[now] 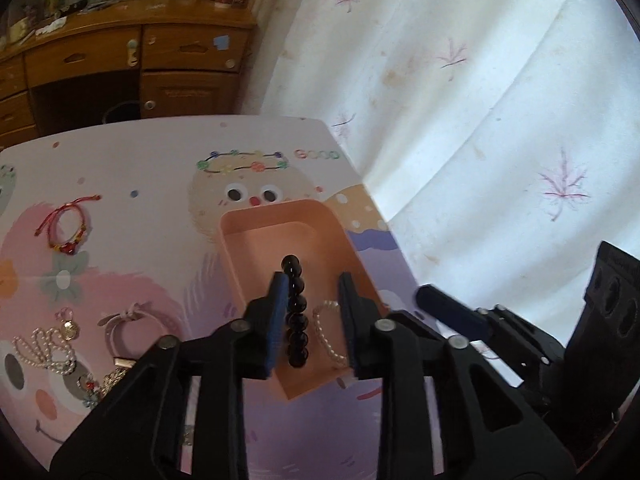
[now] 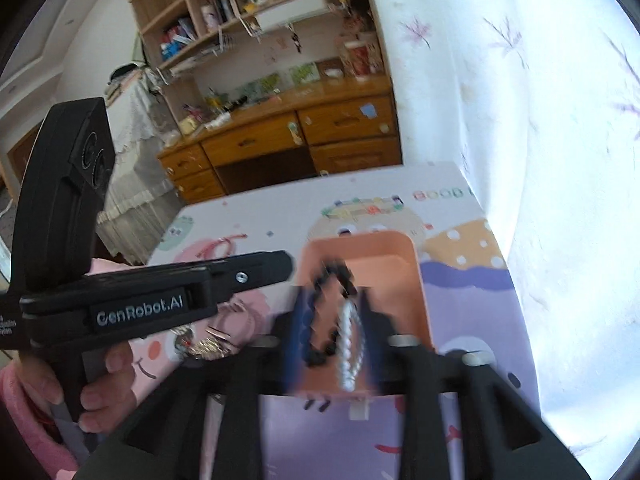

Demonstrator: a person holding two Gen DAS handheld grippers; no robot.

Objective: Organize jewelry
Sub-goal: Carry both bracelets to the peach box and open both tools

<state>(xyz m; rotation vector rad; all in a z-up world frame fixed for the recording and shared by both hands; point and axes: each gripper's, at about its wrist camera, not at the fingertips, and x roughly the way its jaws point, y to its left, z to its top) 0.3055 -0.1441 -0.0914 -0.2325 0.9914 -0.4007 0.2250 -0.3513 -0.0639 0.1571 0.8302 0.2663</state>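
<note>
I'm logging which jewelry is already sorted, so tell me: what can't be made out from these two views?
- Right wrist view: the black bead bracelet and pearl bracelet in the pink tray are motion-blurred; whether the right gripper holds either is unclear.
- Left wrist view: the near part of the tray floor is hidden behind the left gripper fingers.
- Left wrist view: the jewelry pile is tangled and partly covered by the gripper, so pieces cannot be counted.

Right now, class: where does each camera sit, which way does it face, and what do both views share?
Left wrist: on the left claw, facing down into the pink tray; right claw shows.
Right wrist: on the right claw, facing tray and desk; left hand shows.
Shared: tray, black bead bracelet.
</note>
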